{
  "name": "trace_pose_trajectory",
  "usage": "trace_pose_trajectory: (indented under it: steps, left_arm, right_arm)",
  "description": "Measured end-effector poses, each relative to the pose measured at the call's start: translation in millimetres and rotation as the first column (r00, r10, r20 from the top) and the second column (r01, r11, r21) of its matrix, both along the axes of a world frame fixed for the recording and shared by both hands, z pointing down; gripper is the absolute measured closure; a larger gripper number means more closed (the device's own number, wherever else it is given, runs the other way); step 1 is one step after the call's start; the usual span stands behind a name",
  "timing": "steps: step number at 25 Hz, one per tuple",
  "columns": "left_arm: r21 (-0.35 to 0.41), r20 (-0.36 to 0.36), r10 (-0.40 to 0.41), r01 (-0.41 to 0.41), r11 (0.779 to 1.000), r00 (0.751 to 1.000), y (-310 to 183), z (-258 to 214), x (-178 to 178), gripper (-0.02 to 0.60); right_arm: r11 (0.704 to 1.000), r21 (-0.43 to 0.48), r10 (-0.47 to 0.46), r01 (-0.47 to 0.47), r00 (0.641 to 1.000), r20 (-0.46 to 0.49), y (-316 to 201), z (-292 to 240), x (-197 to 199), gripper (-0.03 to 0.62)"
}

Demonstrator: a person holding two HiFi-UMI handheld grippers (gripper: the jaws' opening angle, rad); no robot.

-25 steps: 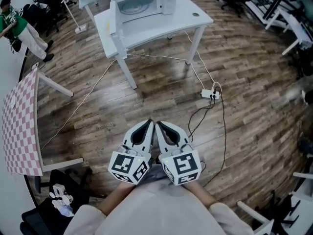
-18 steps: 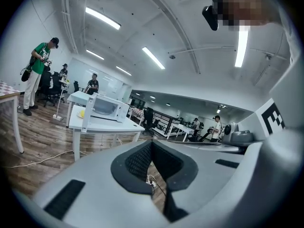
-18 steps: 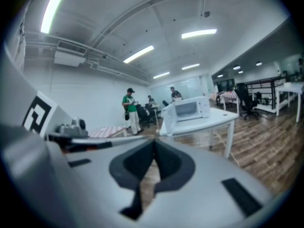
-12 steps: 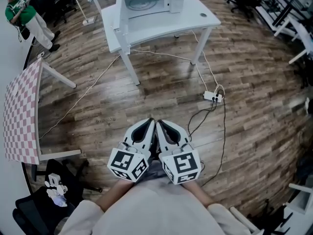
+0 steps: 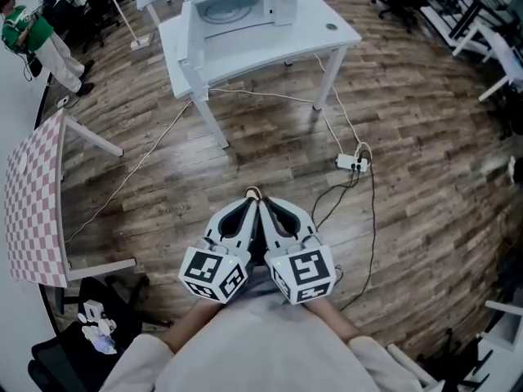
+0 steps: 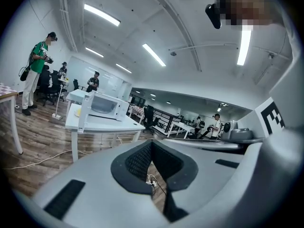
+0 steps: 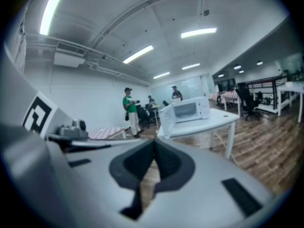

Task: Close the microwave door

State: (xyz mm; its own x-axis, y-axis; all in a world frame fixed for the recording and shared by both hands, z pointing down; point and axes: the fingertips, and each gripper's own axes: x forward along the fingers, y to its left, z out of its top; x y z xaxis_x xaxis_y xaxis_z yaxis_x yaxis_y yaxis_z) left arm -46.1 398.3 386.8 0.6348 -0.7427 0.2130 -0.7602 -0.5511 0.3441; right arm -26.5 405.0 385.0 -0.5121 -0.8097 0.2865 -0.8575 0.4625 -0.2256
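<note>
Head view: the approach looks barely started. A checkered table (image 5: 37, 202) edges the left. The left gripper (image 5: 248, 211) and right gripper (image 5: 271, 212) sit at the waist, each with jaws pressed together on nothing. Well ahead, the microwave (image 5: 241, 2) stands on a white table (image 5: 270, 43), its door (image 5: 190, 35) swung out leftward. Next: walk in over open wood floor (image 5: 245, 149), avoiding the power strip (image 5: 353, 162) to the right.
</note>
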Motion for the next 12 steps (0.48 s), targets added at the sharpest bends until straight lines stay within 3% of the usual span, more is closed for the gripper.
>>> trace_pose_trajectory:
  steps: [12]
  left_arm:
    - [-0.032, 0.001, -0.012, 0.012, 0.999, 1.000, -48.7, 12.5, -4.0, 0.568]
  right_arm:
    - [0.999, -0.043, -0.022, 0.022, 1.000, -0.011, -49.2, 13.8, -3.9, 0.571]
